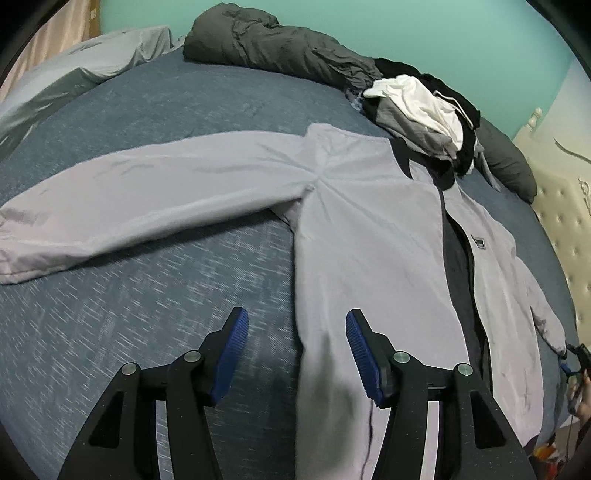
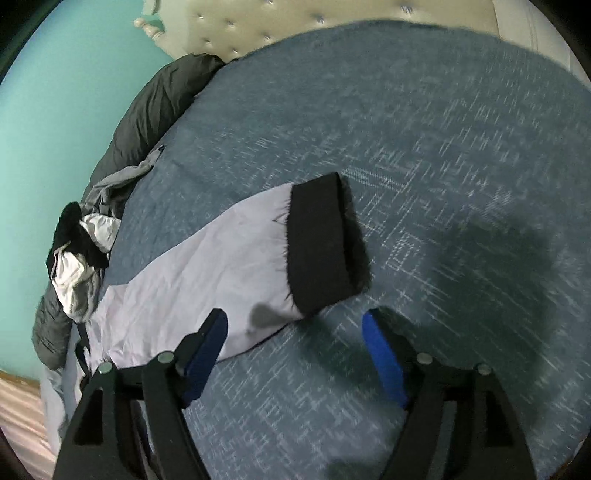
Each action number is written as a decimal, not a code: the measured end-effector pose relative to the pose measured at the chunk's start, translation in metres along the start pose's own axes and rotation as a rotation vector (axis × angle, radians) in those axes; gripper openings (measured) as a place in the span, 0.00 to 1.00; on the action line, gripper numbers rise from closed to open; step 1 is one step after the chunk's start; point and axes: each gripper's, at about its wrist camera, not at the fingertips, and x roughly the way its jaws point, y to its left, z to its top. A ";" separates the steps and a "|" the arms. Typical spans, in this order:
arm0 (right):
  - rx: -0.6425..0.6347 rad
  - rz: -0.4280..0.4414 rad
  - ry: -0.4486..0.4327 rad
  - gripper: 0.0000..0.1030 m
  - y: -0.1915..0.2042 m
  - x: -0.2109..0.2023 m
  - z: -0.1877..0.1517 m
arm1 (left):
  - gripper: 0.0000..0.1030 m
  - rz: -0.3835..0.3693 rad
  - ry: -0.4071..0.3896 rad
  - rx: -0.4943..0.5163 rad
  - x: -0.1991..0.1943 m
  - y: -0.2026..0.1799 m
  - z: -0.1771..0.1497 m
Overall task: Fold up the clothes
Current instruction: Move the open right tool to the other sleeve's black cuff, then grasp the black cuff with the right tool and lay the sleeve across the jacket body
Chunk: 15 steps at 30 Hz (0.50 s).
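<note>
The jacket point(image 1: 369, 229), pale lilac-grey with a dark lining, lies face up and flat on the bed point(image 1: 147, 314), its front unzipped. Its body runs lengthwise away from the left gripper point(image 1: 297, 354), hem nearest the jaws and collar at the far end. One sleeve point(image 1: 147, 192) stretches straight out to that gripper's left, crosswise to the body.

The other sleeve point(image 2: 207, 266) reaches out ahead of the right gripper point(image 2: 295, 354), slanting from lower left to upper right, and ends in a black cuff point(image 2: 321, 243) that lies just beyond the fingertips.

The left gripper hovers over the hem edge, jaws spread wide and gripping nothing. The right gripper's jaws also stand wide apart, with only bedding between them; the sleeve passes beside its left finger.

Beyond the collar sits a heap of clothes point(image 1: 421, 107) in black, white and grey, and past that a dark grey duvet point(image 1: 266, 40) against the green wall point(image 1: 406, 33).
</note>
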 end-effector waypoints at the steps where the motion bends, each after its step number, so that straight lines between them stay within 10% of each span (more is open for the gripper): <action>1: 0.015 0.013 -0.001 0.74 -0.003 0.003 0.002 | 0.58 -0.001 0.003 -0.003 0.001 -0.001 -0.002; 8: -0.006 0.048 -0.045 0.72 -0.001 0.011 0.009 | 0.58 0.012 0.008 -0.001 0.002 -0.007 -0.007; 15: -0.075 0.140 -0.066 0.23 0.022 -0.003 0.004 | 0.58 -0.006 0.005 0.002 -0.003 -0.013 -0.007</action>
